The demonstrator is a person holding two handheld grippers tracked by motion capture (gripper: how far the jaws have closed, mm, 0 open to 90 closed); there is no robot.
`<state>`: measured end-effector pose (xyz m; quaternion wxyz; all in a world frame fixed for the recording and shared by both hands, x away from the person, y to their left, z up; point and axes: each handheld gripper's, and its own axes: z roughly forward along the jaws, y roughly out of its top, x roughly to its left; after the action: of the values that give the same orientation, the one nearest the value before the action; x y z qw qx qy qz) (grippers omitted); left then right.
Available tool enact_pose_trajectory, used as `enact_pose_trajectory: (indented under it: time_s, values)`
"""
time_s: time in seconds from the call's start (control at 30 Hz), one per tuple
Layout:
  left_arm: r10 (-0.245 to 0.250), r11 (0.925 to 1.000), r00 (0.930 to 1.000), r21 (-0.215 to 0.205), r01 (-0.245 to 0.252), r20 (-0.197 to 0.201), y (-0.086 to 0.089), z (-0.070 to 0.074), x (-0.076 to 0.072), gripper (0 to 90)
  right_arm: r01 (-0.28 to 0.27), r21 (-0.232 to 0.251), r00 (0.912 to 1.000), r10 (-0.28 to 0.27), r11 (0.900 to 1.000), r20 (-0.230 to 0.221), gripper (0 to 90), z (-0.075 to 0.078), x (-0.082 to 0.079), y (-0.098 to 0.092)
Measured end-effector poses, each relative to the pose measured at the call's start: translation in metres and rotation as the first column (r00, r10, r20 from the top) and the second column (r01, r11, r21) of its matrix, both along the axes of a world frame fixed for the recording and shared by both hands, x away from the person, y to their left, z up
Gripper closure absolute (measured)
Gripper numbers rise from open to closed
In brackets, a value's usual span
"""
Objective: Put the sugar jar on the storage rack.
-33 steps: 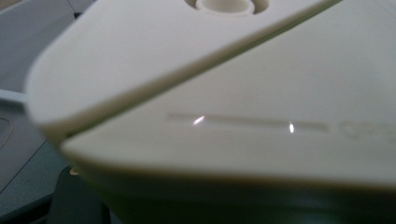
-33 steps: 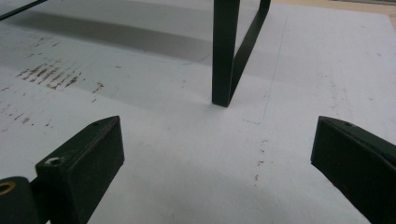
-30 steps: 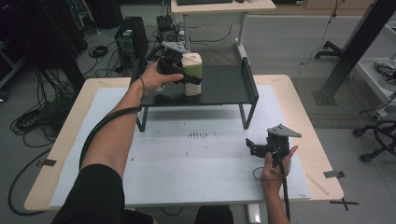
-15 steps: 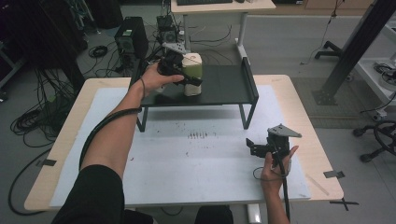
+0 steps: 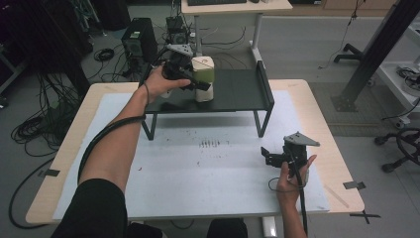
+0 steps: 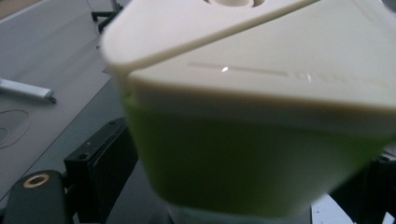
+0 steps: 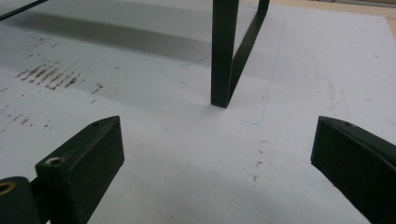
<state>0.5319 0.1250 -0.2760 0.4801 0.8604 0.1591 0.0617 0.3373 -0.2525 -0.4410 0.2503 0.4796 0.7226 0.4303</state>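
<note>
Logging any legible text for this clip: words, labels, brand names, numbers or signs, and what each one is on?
None can be read.
Cream and green container in the left gripper on the black shelf: a faint raised line on its lid, too blurred to tell whether it is lettering.
White table cover: brown smudges, not writing.

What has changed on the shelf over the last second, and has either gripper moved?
Nothing has visibly changed. The left gripper is still closed around the green and cream container on the black shelf, with no lift or shift that I can see. The right gripper stays open and empty above the white mat.
</note>
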Motion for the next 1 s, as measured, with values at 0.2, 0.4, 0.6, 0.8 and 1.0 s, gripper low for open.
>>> enact_pose_trajectory:
  time_s: [0.2,0.4,0.6,0.8,1.0]
  values:
    - [0.020,0.9998,0.9997,0.000,-0.020,0.013,0.012,0.006,-0.006,11.0,-0.001,-0.006,1.0000,0.001,1.000,0.001,2.5,0.000,0.000,0.001]
    - [0.039,0.9992,0.9990,0.001,-0.039,0.020,0.025,0.012,-0.012,10.4,0.008,-0.007,1.0000,-0.008,1.000,0.001,2.5,0.000,0.000,0.000]
    - [0.050,0.9987,0.9982,-0.008,-0.050,0.034,0.039,0.021,-0.025,10.1,0.008,-0.011,1.0000,-0.008,1.000,0.002,2.5,0.000,0.000,0.001]
    - [0.066,0.9977,0.9968,-0.018,-0.065,0.045,0.056,0.030,-0.044,9.3,0.014,-0.009,0.9998,-0.014,1.000,0.016,2.5,0.001,-0.002,0.000]
    - [0.075,0.9971,0.9956,-0.015,-0.074,0.056,0.073,0.032,-0.068,9.1,0.005,-0.019,0.9998,-0.004,1.000,0.021,2.5,0.001,-0.002,0.002]
